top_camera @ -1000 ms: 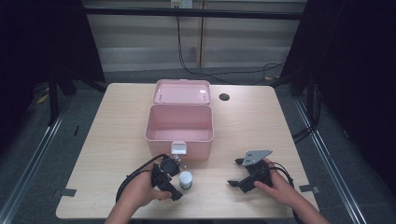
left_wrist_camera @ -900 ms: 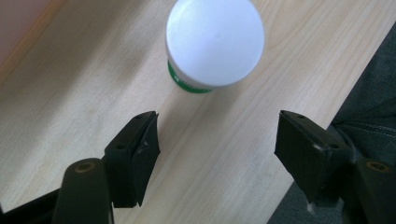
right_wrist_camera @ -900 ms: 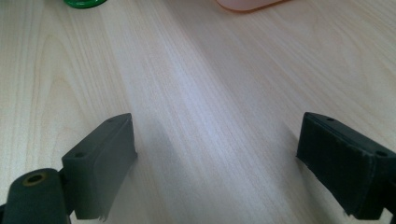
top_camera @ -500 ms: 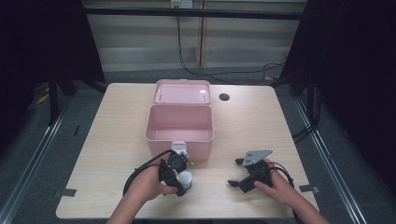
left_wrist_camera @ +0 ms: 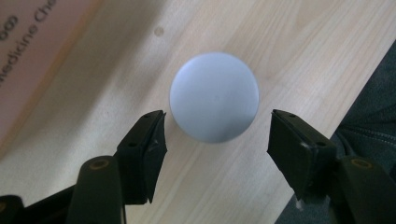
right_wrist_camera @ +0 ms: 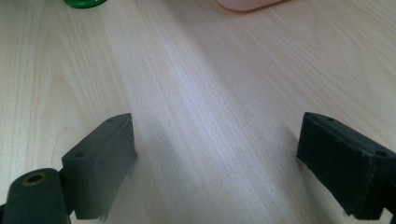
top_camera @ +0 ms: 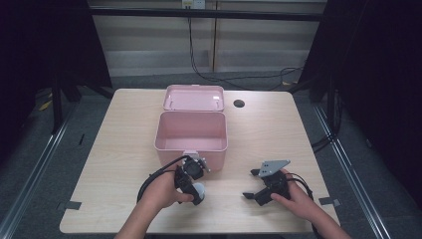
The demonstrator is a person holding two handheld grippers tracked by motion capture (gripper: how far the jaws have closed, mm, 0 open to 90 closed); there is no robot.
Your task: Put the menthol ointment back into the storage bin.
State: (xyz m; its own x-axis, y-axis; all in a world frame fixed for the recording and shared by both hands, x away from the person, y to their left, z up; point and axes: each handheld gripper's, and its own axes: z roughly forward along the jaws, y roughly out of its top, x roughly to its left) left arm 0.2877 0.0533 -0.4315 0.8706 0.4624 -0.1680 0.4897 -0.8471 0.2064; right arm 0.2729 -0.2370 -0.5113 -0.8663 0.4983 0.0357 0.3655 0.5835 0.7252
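Left gripper (top_camera: 195, 185), high view: held in the person's left hand (top_camera: 161, 191) near the front edge of the pale wooden table (top_camera: 119, 144), jaws pointing down over a small white round-topped object (top_camera: 198, 189) that stands on the table just in front of the open pink plastic box (top_camera: 191, 137). Box lid (top_camera: 194, 97) lies folded back behind it. Right gripper (top_camera: 254, 191), held in the person's right hand (top_camera: 293, 196), rests well to the right of the white object, with its grey three-cornered plate (top_camera: 272, 167) on top. A small dark round hole (top_camera: 239, 103) sits in the table beside the box lid.

Left gripper view: left gripper (left_wrist_camera: 215, 140) jaws have just been closing; they stand partly apart, one on each side of the white object (left_wrist_camera: 214, 95). Gaps remain on both sides, so the pads do not press on it yet. Pink box wall (left_wrist_camera: 28, 60) with printed lettering shows at upper left.

Right gripper view: right gripper (right_wrist_camera: 215, 154) jaws stand wide apart with bare table between them. A green round object (right_wrist_camera: 84, 3) and a rim of the pink box (right_wrist_camera: 243, 3) sit at the top edge.
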